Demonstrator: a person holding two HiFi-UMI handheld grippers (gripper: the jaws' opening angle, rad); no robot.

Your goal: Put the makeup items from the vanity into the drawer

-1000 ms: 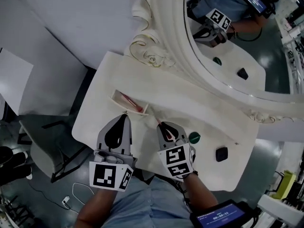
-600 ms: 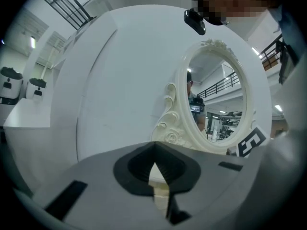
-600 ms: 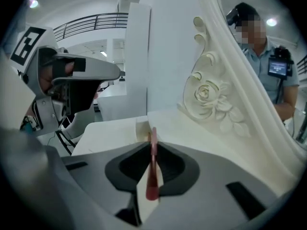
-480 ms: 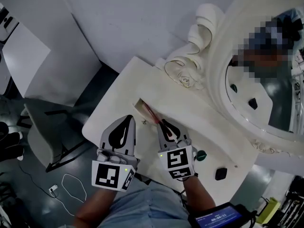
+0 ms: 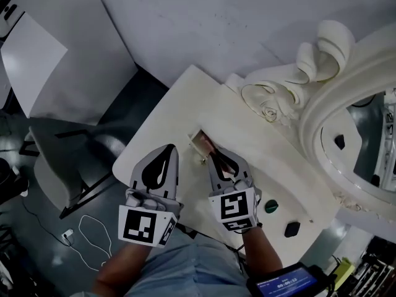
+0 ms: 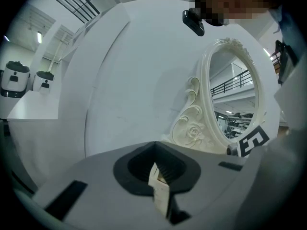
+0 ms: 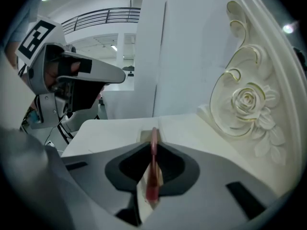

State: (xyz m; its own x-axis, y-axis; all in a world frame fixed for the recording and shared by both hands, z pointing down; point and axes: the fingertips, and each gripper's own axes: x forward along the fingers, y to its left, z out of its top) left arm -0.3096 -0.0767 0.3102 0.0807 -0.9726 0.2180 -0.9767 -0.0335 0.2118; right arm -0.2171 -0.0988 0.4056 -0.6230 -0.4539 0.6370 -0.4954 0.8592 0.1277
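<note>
Pink makeup stick [image 7: 153,169] gripped at the open drawer [image 7: 144,136].
Right gripper view: right gripper [image 7: 153,147] clenched on the stick, tip at the drawer. Left gripper view: left gripper [image 6: 154,150] closed, empty. Head view: left gripper just left of the drawer; green item [image 5: 271,206] and black item [image 5: 292,229] well right of it.

Two grippers [image 5: 171,148] [image 5: 212,156], one pink stick [image 7: 153,162], one green disc [image 5: 270,206], one black item [image 5: 292,229], one drawer [image 5: 197,142].
</note>
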